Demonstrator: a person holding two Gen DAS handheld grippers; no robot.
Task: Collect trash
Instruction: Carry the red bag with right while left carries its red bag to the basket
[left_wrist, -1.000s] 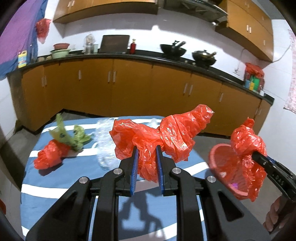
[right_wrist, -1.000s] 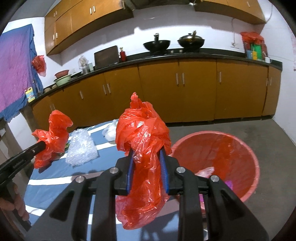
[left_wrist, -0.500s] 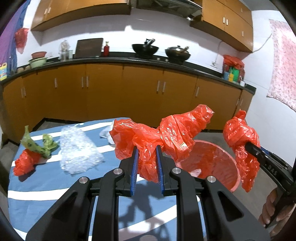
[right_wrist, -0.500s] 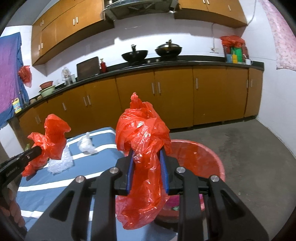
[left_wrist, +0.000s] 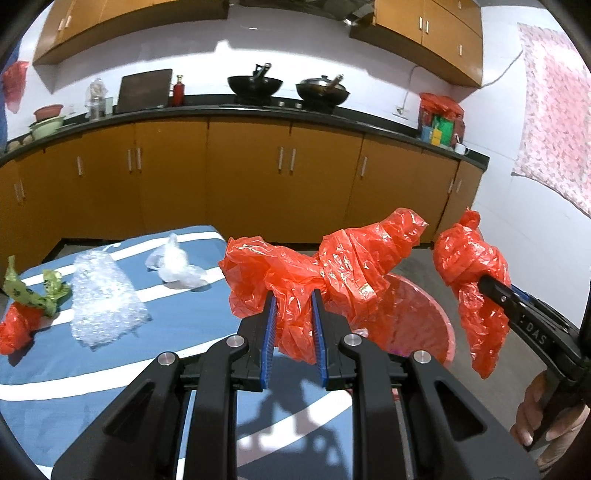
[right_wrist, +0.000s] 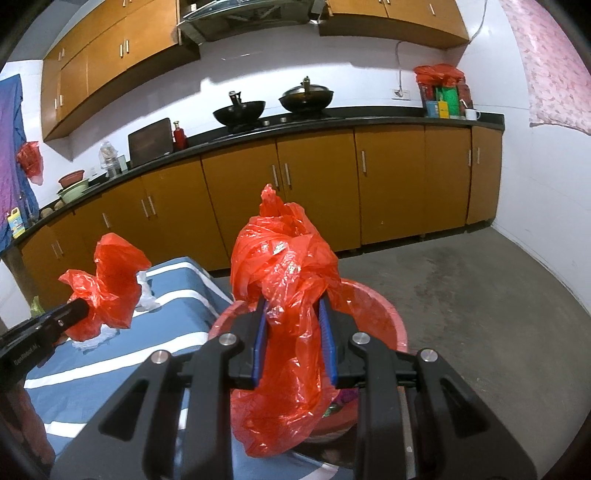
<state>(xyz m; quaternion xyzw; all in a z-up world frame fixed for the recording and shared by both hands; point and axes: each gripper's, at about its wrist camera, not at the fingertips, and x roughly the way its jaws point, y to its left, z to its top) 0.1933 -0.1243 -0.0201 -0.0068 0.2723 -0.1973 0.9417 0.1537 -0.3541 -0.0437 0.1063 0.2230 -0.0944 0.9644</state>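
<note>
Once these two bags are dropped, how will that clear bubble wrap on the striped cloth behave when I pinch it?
The bubble wrap lies crumpled in a loose heap, so it will probably squash and flop, not hold shape. It looks thin and airy, so likely very light. Its glossy film may slip between the pads; a pinch on a thick fold seems safer.

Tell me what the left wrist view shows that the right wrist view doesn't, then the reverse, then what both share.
Only the left wrist view: the bubble wrap laid out in full, and a small red bag with a green wrapper on the striped table.

Only the right wrist view: the range hood and open floor.

Both: each hand-held gripper, left and right, shut on a red plastic bag, the red basin, two woks.
</note>
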